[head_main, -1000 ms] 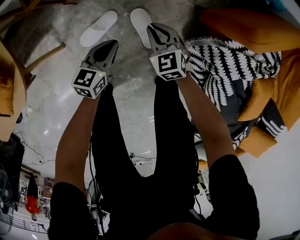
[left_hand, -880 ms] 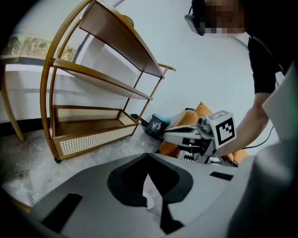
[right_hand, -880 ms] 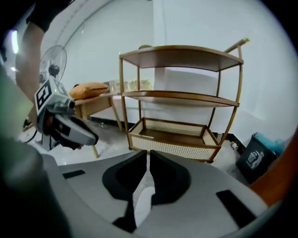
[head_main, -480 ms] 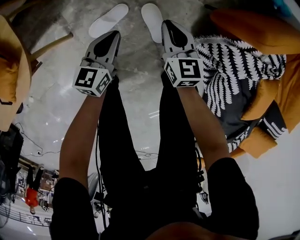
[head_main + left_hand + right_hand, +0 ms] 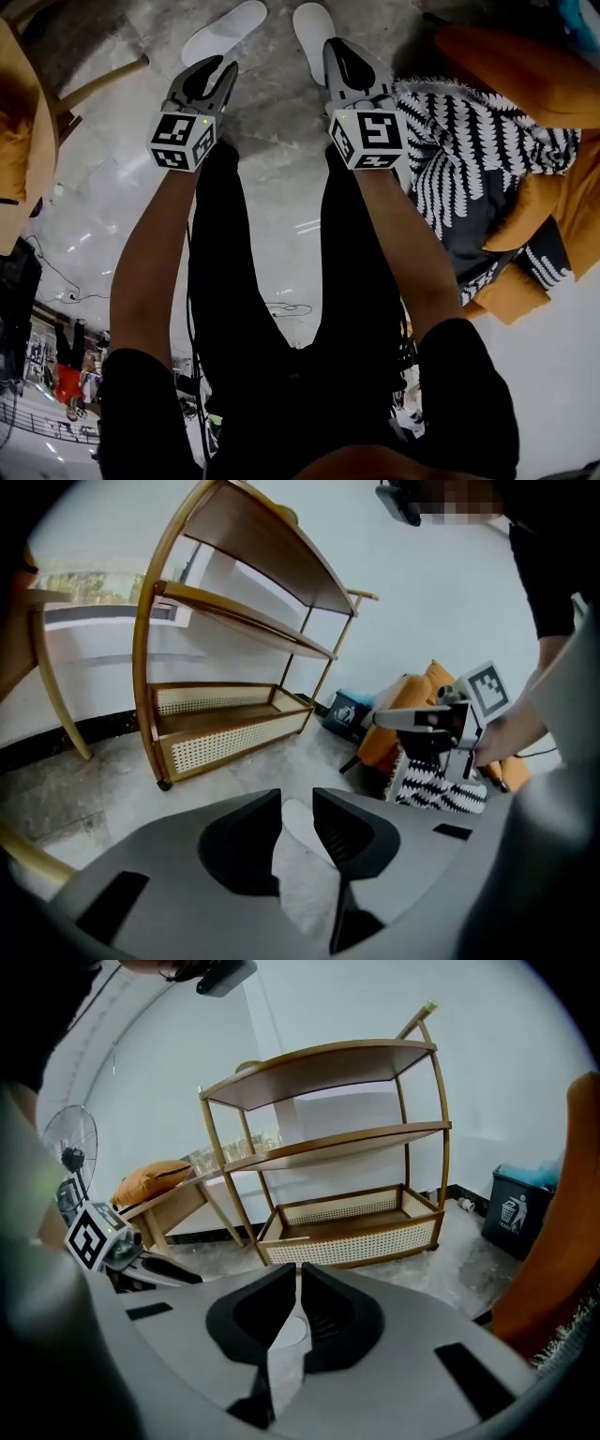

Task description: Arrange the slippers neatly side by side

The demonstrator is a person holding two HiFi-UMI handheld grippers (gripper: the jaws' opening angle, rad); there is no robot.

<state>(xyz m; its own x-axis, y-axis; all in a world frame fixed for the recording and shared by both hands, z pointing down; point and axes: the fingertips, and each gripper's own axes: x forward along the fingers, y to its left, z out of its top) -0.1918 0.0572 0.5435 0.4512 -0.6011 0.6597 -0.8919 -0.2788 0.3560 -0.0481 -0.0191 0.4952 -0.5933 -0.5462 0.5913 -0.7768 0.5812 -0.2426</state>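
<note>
two white slippers are lying on the grey stone floor point(image 5: 272, 122) at the top of the head view. the first slipper point(image 5: 223, 33) is slanting, the second slipper point(image 5: 314, 28) is lying straighter, and they are sitting apart, not parallel. the left gripper point(image 5: 220, 67) is pointing toward the near end of the first slipper, while the tip of the right gripper point(image 5: 336, 47) is overlapping the near end of the second slipper. a black-and-white patterned throw point(image 5: 469, 150) is draping over an orange armchair point(image 5: 511, 61) just beside the right gripper. in the left gripper view the jaws are standing spread, having just been opening, and they are pinching nothing. the first slipper is showing through the gap, down on the floor, and a wooden shelf point(image 5: 234, 649) with a rattan-fronted base is standing beyond. in the right gripper view the jaws are sitting almost together, having just been closing a little, with only a thin slit between them. they are gripping nothing, a patch of the second slipper is showing through the slit, the same shelf is standing behind, and a dark bin point(image 5: 511, 1208) is sitting at the right.
</note>
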